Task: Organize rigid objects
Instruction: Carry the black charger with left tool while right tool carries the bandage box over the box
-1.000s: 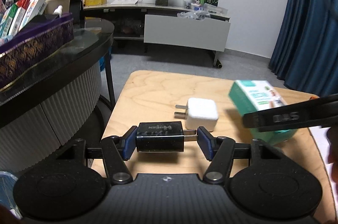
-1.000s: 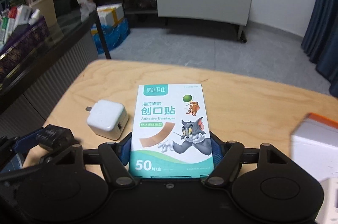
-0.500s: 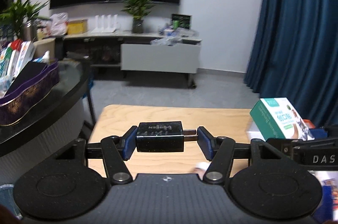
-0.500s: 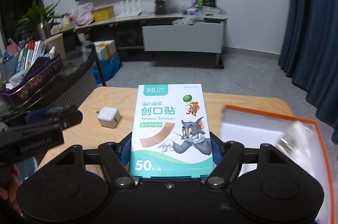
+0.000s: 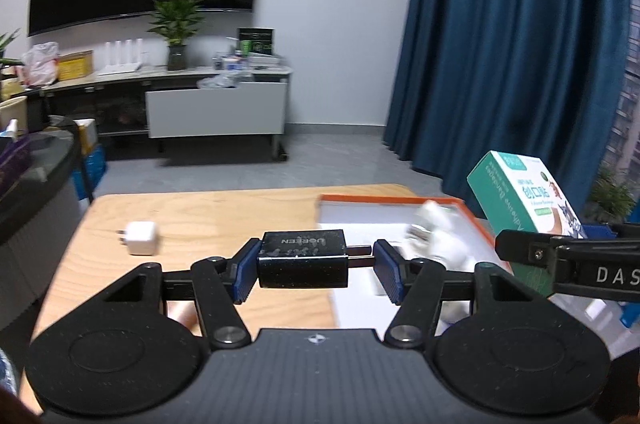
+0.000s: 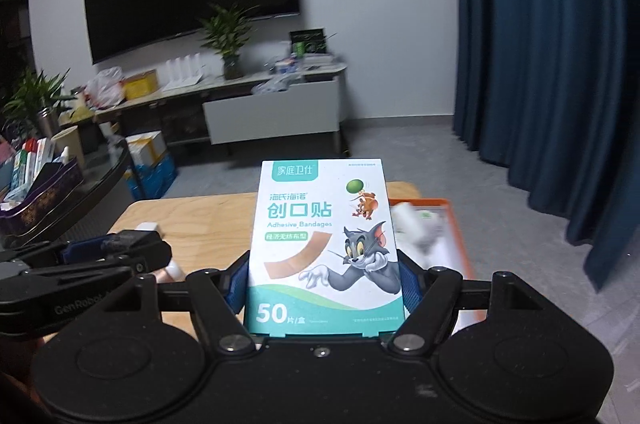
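Left wrist view first: the left gripper [image 5: 316, 266] is clamping a black charger [image 5: 302, 258] sideways between its blue pads, prongs poking toward the right pad, and it's hanging up in the air above the wooden table [image 5: 208, 220]. Using that table as the landmark, a white charger [image 5: 140, 238] is sitting on its left part, and an orange-rimmed white tray [image 5: 400, 212] is lying on its right part with some blurry white stuff inside that I can't really make out. The right gripper [image 5: 568, 256] is poking in from the right edge over the tray side of the table, carrying the bandage box [image 5: 516, 200] tilted. Right wrist view: the right gripper [image 6: 324, 288] is squeezing the bandage box [image 6: 324, 244] by its two long edges, cartoon cat face up, held above the table [image 6: 200, 216]. The tray [image 6: 444, 224] is showing on the table's right side just past the box, and the left gripper [image 6: 132, 248] is hovering over the table's left side with the black charger [image 6: 134, 236] pinched in it.
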`<control>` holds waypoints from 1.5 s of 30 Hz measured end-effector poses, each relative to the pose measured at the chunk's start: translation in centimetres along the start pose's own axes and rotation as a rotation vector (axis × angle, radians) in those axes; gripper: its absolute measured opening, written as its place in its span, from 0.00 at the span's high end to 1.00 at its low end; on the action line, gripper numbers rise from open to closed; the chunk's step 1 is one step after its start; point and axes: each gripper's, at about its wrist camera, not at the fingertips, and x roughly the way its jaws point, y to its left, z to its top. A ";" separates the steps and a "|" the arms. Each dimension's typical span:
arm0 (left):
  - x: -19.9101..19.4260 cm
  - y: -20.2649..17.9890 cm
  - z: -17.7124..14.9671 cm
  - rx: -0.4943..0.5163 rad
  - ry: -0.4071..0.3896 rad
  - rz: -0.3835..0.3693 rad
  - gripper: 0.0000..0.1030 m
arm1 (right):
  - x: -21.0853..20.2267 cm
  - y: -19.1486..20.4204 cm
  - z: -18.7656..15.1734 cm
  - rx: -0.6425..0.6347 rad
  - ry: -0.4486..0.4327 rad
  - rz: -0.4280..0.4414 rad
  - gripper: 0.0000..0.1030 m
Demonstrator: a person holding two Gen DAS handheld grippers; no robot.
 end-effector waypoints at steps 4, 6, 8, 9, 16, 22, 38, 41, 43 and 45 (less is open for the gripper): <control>0.0 -1.8 -0.4 0.007 0.014 -0.041 0.41 | -1.6 -2.2 -1.0 0.023 -0.018 -0.043 0.19; 0.1 -2.6 -0.6 0.026 0.016 -0.051 0.41 | -2.1 -3.4 -1.4 0.052 -0.017 -0.047 0.19; 0.2 -3.3 -0.8 0.030 0.019 -0.060 0.41 | -2.3 -4.3 -1.7 0.074 -0.018 -0.058 0.19; 0.4 -3.5 -0.8 0.030 0.021 -0.064 0.41 | -2.4 -4.7 -1.8 0.083 -0.019 -0.063 0.19; 0.8 -5.0 -1.2 0.058 0.030 -0.070 0.41 | -2.2 -5.4 -2.0 0.104 -0.017 -0.064 0.19; 0.8 -5.2 -1.4 0.058 0.038 -0.065 0.41 | -2.0 -5.4 -2.2 0.099 -0.010 -0.056 0.19; 1.0 -5.2 -1.4 0.047 0.048 -0.067 0.41 | -1.6 -5.3 -2.2 0.087 0.004 -0.063 0.19; 1.1 -5.2 -1.4 0.047 0.048 -0.067 0.41 | -1.5 -5.3 -2.3 0.087 0.005 -0.062 0.19; 1.1 -5.2 -1.4 0.046 0.049 -0.066 0.41 | -1.4 -5.3 -2.3 0.088 0.008 -0.062 0.19; 1.1 -5.1 -1.4 0.047 0.050 -0.067 0.41 | -1.2 -5.4 -2.4 0.086 0.011 -0.061 0.19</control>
